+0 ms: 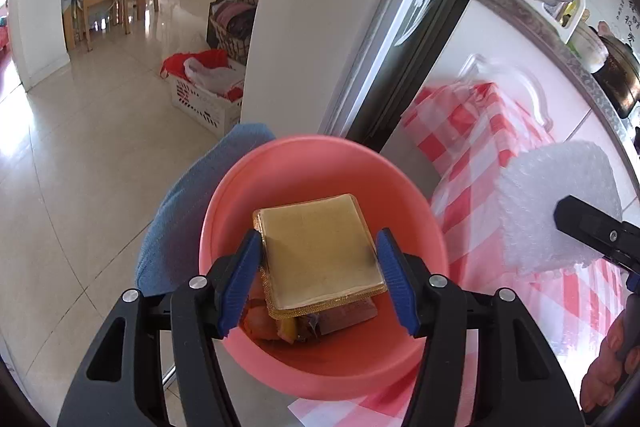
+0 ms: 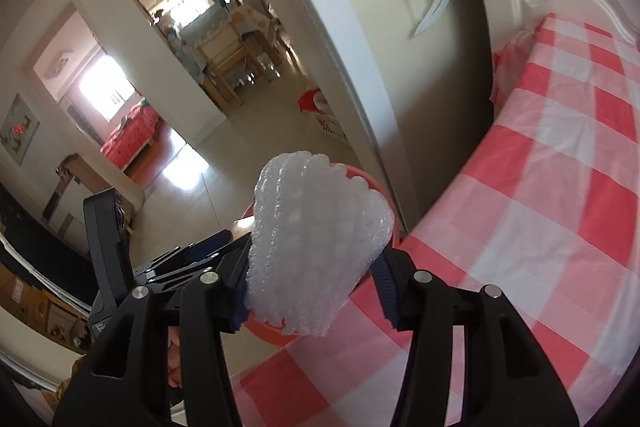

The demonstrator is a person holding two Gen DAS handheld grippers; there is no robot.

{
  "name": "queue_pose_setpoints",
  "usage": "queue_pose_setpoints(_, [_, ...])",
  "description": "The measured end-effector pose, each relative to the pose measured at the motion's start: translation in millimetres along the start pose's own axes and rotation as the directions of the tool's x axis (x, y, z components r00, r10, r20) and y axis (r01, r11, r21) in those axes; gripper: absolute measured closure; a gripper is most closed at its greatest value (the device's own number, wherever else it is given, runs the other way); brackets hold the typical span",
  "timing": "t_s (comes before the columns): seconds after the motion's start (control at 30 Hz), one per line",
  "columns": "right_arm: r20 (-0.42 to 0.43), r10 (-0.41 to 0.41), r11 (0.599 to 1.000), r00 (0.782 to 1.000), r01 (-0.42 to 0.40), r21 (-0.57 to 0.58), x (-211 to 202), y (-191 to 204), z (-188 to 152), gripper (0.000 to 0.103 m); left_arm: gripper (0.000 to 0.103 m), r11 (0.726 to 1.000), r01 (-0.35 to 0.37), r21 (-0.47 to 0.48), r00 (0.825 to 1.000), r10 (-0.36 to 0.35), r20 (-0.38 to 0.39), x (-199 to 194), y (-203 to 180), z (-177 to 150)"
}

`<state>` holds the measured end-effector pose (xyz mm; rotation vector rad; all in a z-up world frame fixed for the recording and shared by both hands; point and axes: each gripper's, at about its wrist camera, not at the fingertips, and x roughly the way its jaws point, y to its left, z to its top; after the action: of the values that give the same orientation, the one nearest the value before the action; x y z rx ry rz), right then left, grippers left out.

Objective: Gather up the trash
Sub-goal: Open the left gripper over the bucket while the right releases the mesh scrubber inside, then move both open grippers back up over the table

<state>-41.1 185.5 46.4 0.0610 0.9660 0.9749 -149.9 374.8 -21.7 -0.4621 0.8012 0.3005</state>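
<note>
My left gripper (image 1: pixel 318 257) is shut on a flat gold square packet (image 1: pixel 320 251) and holds it over a pink bin (image 1: pixel 400 179). Wrappers (image 1: pixel 296 327) lie at the bin's bottom. My right gripper (image 2: pixel 314 279) is shut on a white foam sleeve (image 2: pixel 316 239) above the table edge, with the pink bin (image 2: pixel 360 175) just behind it. The foam sleeve (image 1: pixel 560 203) and the right gripper's black body (image 1: pixel 596 227) show at the right of the left wrist view.
A table with a red and white checked cloth (image 2: pixel 540 207) fills the right side. A blue cloth (image 1: pixel 184 219) lies left of the bin. A white pillar (image 1: pixel 304 19) and a dark door frame (image 1: pixel 404 39) stand behind. A white crate (image 1: pixel 208 95) sits on the tiled floor.
</note>
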Motion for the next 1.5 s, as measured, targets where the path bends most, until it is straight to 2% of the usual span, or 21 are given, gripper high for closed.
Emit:
queue_pose_setpoints(0.07, [-0.023, -0.007, 1.000, 1.000, 0.007, -0.009, 11.8, 2.5, 0.7, 0.038, 0.042, 1.000, 0.010, -0.012, 1.000, -0.010, -0.019, 8.6, 2.7, -1.6])
queue_pose_setpoints(0.17, [-0.050, -0.016, 1.000, 0.999, 0.016, 0.015, 25.1, -0.2, 0.5, 0.027, 0.026, 1.000, -0.006, -0.023, 0.999, 0.005, -0.041, 16.8, 5.5, -6.6])
queue_pose_setpoints(0.23, [-0.057, 0.003, 0.999, 0.998, -0.001, 0.043, 27.7, -4.3, -0.8, 0.020, 0.024, 1.000, -0.010, -0.028, 0.999, 0.008, -0.049, 20.7, 7.6, -9.3])
queue_pose_setpoints(0.3, [-0.044, 0.009, 0.998, 0.999, -0.007, 0.055, 25.5, -6.6, -1.4, 0.019, 0.020, 0.999, -0.013, -0.032, 0.999, 0.011, -0.052, 21.9, 9.6, -11.0])
queue_pose_setpoints(0.4, [-0.025, 0.007, 0.999, 1.000, -0.006, 0.042, 20.2, -7.1, -1.8, 0.018, 0.019, 0.999, -0.014, -0.037, 0.998, 0.012, -0.056, 21.4, 12.3, -10.5])
queue_pose_setpoints(0.57, [0.031, -0.025, 0.998, 0.999, 0.023, 0.052, 3.3, -15.1, -4.0, 0.015, 0.014, 0.998, -0.017, -0.056, 0.999, 0.015, -0.044, 16.6, 13.2, -7.1])
queue_pose_setpoints(0.63, [0.049, -0.043, 0.997, 0.998, 0.039, 0.064, -4.3, -22.1, -6.5, 0.014, 0.013, 0.998, -0.041, -0.038, 0.999, 0.040, -0.035, 14.3, 8.5, -7.1])
queue_pose_setpoints(0.87, [0.094, -0.179, 0.980, 0.979, 0.168, 0.109, -38.2, -52.6, -26.8, 0.012, 0.012, 0.996, -0.084, 0.024, 0.996, 0.085, -0.031, 4.7, -14.6, -7.0])
queue_pose_setpoints(0.97, [0.102, -0.250, 0.962, 0.963, 0.235, 0.135, -55.9, -65.7, -38.4, 0.011, 0.012, 0.996, -0.079, 0.047, 0.996, 0.080, -0.032, -2.5, -27.4, -6.0])
queue_pose_setpoints(1.07, [0.119, -0.302, 0.946, 0.946, 0.282, 0.163, -77.7, -78.0, -51.6, 0.011, 0.012, 0.997, -0.039, 0.069, 0.999, 0.041, -0.016, -13.9, -44.6, -7.0])
queue_pose_setpoints(1.27, [0.142, -0.410, 0.897, 0.901, 0.370, 0.239, -127.8, -98.5, -80.4, 0.010, 0.010, 0.983, -0.019, 0.183, 1.000, 0.015, 0.021, -40.5, -96.3, -16.6])
queue_pose_setpoints(1.5, [0.177, -0.524, 0.826, 0.833, 0.446, 0.346, -207.3, -112.7, -112.9, 0.010, 0.010, 0.954, 0.071, 0.292, 0.995, -0.087, 0.041, -85.2, -161.2, -19.7])
